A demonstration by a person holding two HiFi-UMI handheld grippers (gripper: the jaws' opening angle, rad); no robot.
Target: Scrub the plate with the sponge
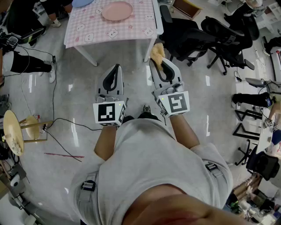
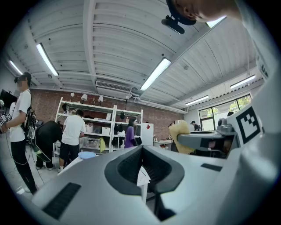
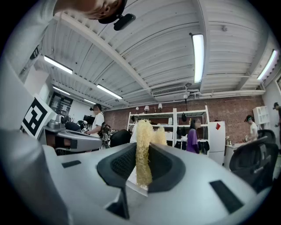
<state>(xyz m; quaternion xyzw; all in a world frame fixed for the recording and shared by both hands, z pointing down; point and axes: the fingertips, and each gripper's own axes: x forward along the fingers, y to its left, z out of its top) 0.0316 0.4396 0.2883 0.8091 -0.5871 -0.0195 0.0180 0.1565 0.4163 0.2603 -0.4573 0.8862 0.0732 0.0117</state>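
On the checked table [image 1: 88, 24] lies the plate [image 1: 117, 11]; right claw [image 1: 160, 62] pinches the sponge [image 1: 158, 52], left claw [image 1: 117, 67] closed.

Sponge [image 1: 157, 52]: only the end beyond the right claw [image 1: 161, 66] shows from above. Table [image 1: 88, 33] ahead of both claws: far side cut off.

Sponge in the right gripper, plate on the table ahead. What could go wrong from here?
1. The right gripper is shut on the sponge, and much of the sponge sticks out past the tips. Under scrubbing pressure it may fold or pull free.
2. The pink plate lies loose on the tablecloth and the left gripper holds nothing, so the plate may slide unless it is steadied.
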